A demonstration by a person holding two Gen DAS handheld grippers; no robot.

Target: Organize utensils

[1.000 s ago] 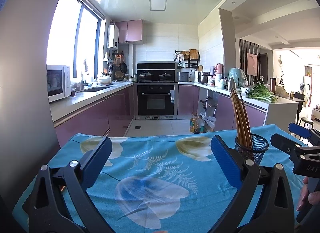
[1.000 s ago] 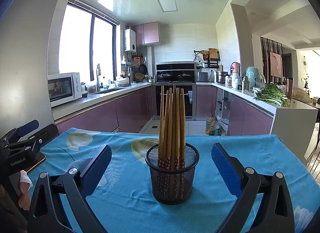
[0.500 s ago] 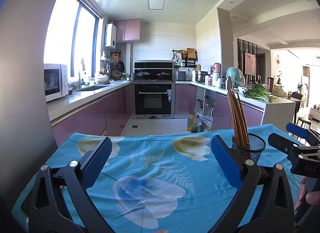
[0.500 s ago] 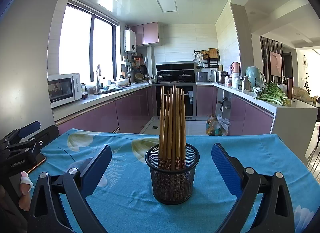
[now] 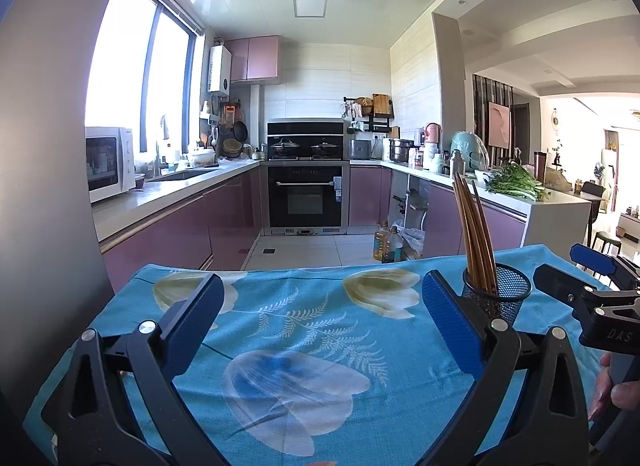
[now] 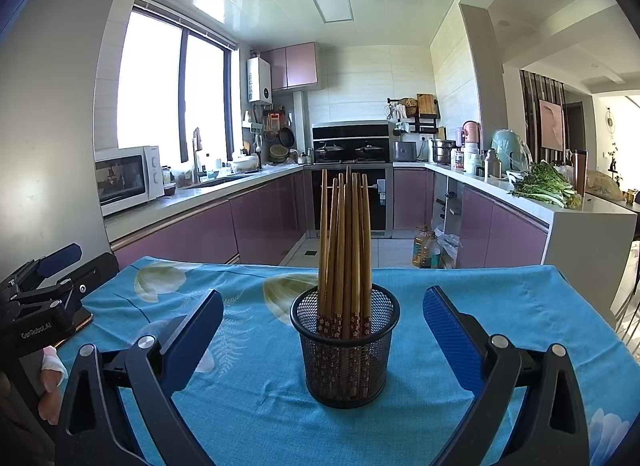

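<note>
Chopsticks (image 6: 346, 242) stand bundled in a mesh holder (image 6: 345, 350) mid-bench (image 6: 520, 306), ahead of the right hand-held gripper (image 6: 322, 330), fingers apart; the left hand-held gripper (image 5: 320, 318), also apart, holds nothing. A careless reach could tip the light holder over.

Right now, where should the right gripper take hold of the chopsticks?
Probably on the bare upper shafts of the chopsticks, approached head-on by the open right gripper: they stand near-upright and bunched, and the mesh holder cages their lower ends.
</note>
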